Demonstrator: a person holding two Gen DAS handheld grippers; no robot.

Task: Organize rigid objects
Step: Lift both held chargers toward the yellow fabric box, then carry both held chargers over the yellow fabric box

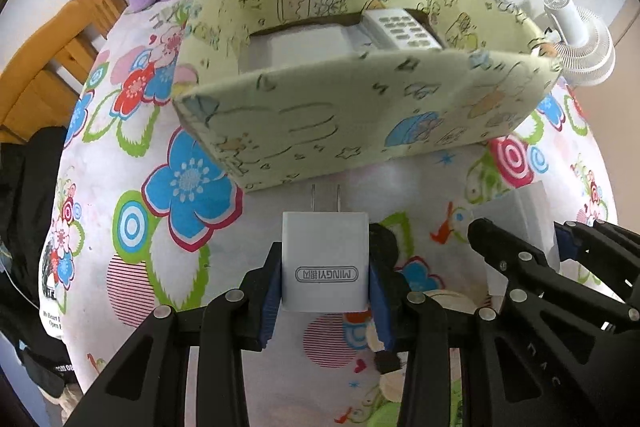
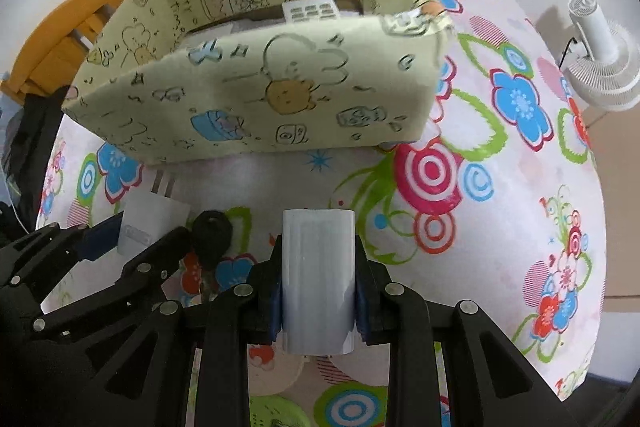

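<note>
- Pale-yellow printed fabric box (image 1: 360, 115) is the landmark; a white remote (image 1: 402, 29) already lies inside against its far wall, so the box reads as the drop target
- left gripper (image 1: 325, 267) pinches a white charger (image 1: 325, 259) by its flat sides, prongs aimed at the box's near wall; side grip keeps the prongs clear
- right gripper (image 2: 318, 283) is clamped on a white cylinder (image 2: 318, 279), also just short of the near wall
- both grippers sit side by side, pitched steeply down over the floral tablecloth (image 2: 520, 187); both loads look lifted off it
- a black key (image 2: 212, 229) lies between them on the cloth, nearer than the box; likely next
</note>
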